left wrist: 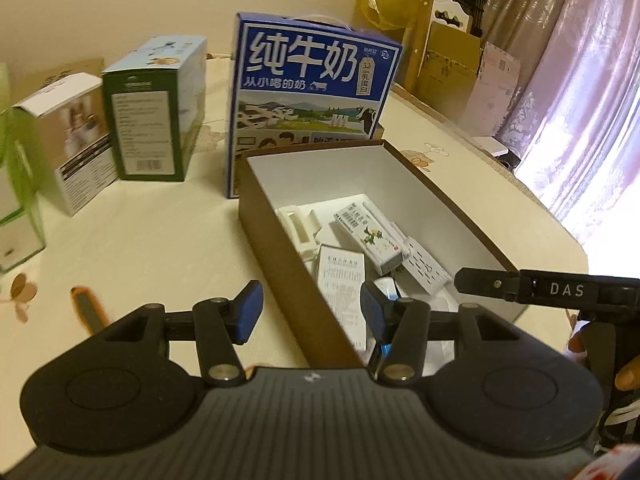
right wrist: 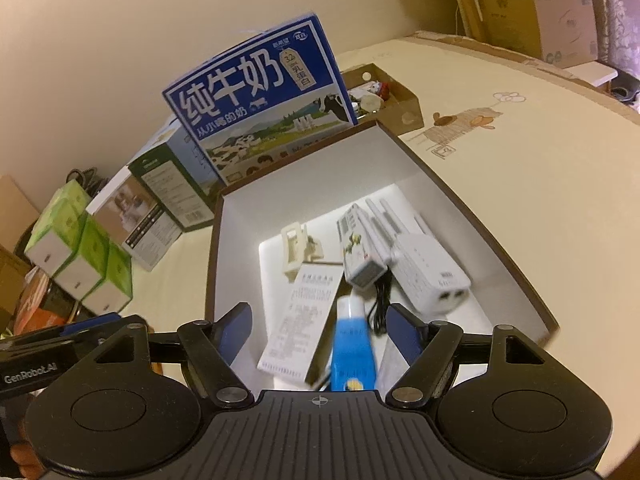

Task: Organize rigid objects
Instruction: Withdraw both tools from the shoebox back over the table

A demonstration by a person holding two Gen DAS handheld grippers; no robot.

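Observation:
A brown box with a white inside [left wrist: 280,236] [right wrist: 472,200] sits on the table. It holds a medicine carton with a flower print [left wrist: 368,236] [right wrist: 356,248], a white paper-covered carton [left wrist: 344,280] [right wrist: 300,312], a white plastic clip [left wrist: 298,228] [right wrist: 294,244], a white router with antennas [right wrist: 428,268] [left wrist: 424,264] and a blue tube [right wrist: 354,352]. My left gripper [left wrist: 312,312] is open and straddles the box's left wall. My right gripper [right wrist: 320,332] is open over the box, the blurred blue tube between its fingers, untouched.
A blue milk carton [left wrist: 312,92] [right wrist: 260,100] stands behind the box. A green box [left wrist: 152,112] and a white box [left wrist: 68,144] stand to the left. Green-and-white boxes [right wrist: 80,256] sit further left. An orange-edged tool [left wrist: 86,308] lies on the cloth. A small cardboard box of oddments [right wrist: 384,96] stands behind.

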